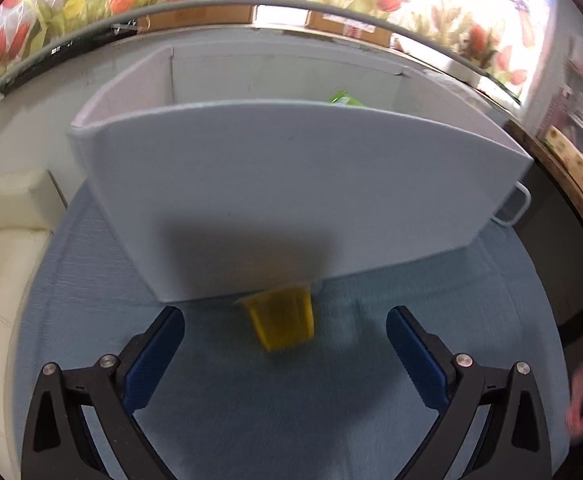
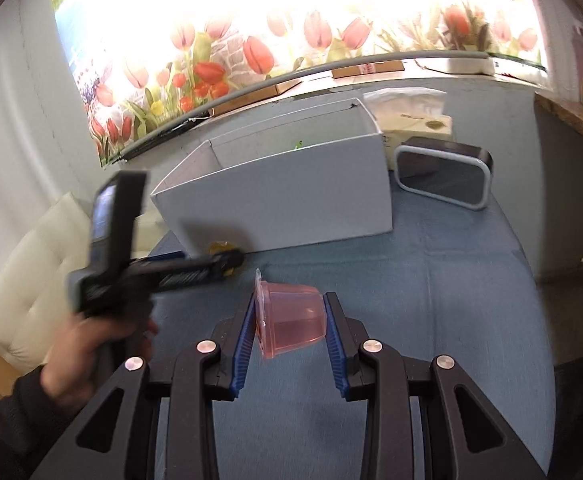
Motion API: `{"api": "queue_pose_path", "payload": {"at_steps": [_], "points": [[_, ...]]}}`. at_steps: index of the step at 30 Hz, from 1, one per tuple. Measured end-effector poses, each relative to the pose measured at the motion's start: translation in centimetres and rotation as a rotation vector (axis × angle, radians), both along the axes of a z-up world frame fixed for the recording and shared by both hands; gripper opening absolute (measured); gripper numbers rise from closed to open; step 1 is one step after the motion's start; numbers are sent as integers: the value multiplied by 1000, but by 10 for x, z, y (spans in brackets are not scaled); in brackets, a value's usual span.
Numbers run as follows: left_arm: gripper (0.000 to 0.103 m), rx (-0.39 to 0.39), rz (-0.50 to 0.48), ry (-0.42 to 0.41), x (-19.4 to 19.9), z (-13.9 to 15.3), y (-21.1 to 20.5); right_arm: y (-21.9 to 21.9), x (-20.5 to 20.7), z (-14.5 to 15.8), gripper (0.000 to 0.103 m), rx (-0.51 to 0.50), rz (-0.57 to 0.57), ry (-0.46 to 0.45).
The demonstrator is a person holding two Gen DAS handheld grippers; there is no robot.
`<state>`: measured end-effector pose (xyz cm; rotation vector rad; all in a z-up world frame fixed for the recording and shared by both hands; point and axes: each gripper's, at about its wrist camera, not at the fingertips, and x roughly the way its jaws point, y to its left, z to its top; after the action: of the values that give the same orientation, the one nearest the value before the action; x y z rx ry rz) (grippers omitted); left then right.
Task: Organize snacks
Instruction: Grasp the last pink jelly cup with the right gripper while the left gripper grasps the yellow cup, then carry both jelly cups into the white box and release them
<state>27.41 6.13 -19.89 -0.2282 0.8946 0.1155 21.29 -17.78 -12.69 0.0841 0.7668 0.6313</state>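
Observation:
A yellow jelly cup [image 1: 283,318] lies on the blue tablecloth against the front wall of a white box [image 1: 291,192]. My left gripper [image 1: 285,332] stands open just short of the cup, its blue pads apart on either side and not touching it. In the right wrist view my right gripper [image 2: 289,328] is shut on a pink jelly cup [image 2: 291,322], held on its side above the cloth. The white box [image 2: 291,200] stands beyond it, with a bit of green wrapper [image 2: 298,144] showing inside. The left gripper [image 2: 195,268], held by a hand [image 2: 87,352], reaches toward the yellow cup [image 2: 221,247].
A black clock with a white rim [image 2: 443,178] stands right of the box, with a tissue box [image 2: 415,124] behind it. A cream cushioned seat [image 1: 7,240] lies off the table's left edge. A tulip-patterned wall runs along the back. A wooden shelf [image 2: 571,120] sits at the right.

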Motion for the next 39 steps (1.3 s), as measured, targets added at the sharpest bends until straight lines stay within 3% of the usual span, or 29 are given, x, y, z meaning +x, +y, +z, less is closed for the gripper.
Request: {"api": "queue_pose_path", "payload": {"at_steps": [4,6,7,10,17,30,36,39], "points": [[97,1,19,15,10,-7,0,-11,-11,-3,36,11,-9,2],[77,16,13,27,12,-10,-2,-15,-14,-6,36,19,-13,10],[58,8,7,35,13,-11,-1,-15,-15,-7,36,20,-14,13],[47,6,-3,29,12,-12,0,-16,-16,-10,36,29,-12,19],[46,-4,-47,-12,-5,3,2,-14,-18,-8,36,49,0,16],[46,-13,-152,-241,-86,96,-8,6,-13,24,36,74,35,-60],[46,-18,-139,-319,-67,136,10,31,32,59,36,64,52,-117],[46,-29,-122,-319,-36,146,22,49,70,74,36,55,51,-125]]}}
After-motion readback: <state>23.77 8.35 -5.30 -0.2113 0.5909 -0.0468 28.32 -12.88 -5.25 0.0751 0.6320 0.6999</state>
